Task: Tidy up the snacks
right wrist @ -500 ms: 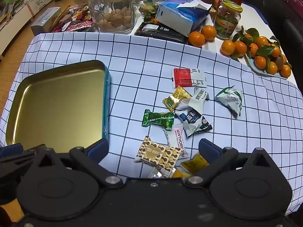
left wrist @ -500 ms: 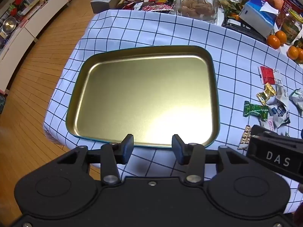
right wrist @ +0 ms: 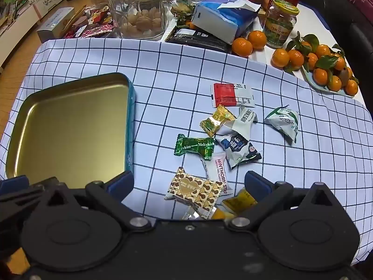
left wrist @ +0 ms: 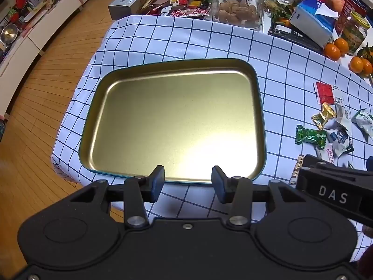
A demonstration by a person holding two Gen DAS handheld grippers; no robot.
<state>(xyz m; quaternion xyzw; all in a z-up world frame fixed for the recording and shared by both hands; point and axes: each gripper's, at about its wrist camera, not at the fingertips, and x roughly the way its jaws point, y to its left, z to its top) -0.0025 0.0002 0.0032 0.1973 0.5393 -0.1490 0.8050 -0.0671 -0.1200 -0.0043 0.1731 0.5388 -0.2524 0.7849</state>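
Note:
A gold tin tray (left wrist: 112, 88) (right wrist: 129, 116) with a teal rim lies bare on the checked cloth. My left gripper (left wrist: 187, 182) hangs open over its near edge, nothing between the fingers. To the tray's right lie several wrapped snacks: a green Meltykiss candy (right wrist: 194, 147) (left wrist: 310, 136), a gold candy (right wrist: 215, 121), a red-and-white sachet (right wrist: 230, 94), a blue-and-white pack (right wrist: 240, 149), a green-and-white pack (right wrist: 284, 121), a Hawthorn strip (right wrist: 220, 170) and a brown heart-print bar (right wrist: 195, 190). My right gripper (right wrist: 188, 183) stands wide open above the heart-print bar, touching nothing.
Behind the cloth stand a glass jar of walnuts (right wrist: 139, 11), a blue tissue pack (right wrist: 223, 14), a yellow-lidded jar (right wrist: 281, 23) and loose tangerines (right wrist: 303, 58). Wooden floor (left wrist: 46, 81) drops off past the table's left edge.

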